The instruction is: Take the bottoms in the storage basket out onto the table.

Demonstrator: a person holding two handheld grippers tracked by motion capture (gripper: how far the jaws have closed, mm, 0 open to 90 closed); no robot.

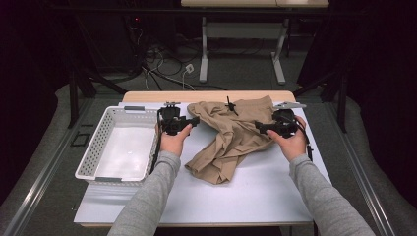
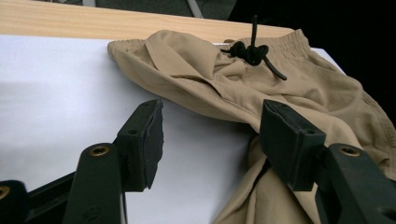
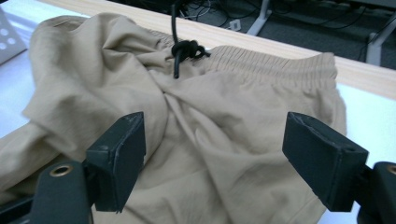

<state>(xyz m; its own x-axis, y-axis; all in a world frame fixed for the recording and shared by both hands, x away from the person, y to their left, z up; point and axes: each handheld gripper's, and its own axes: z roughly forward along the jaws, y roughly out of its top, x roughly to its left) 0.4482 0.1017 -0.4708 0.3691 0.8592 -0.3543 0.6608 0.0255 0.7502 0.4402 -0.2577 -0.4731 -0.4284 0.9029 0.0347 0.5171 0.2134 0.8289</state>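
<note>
A pair of tan shorts with a black drawstring lies crumpled on the white table sheet. My left gripper is at the shorts' left edge, pointing right, and my right gripper is at their right side, pointing left. In the left gripper view the left gripper stands open above the white sheet, with the shorts just past and beside its right jaw. In the right gripper view the right gripper is open wide over the fabric, its pads not pressing on it. The drawstring knot sits at the waistband.
A white perforated basket stands empty at the table's left, next to my left hand. The wooden table edge runs behind the shorts. Beyond it are cables and another table's legs on the floor.
</note>
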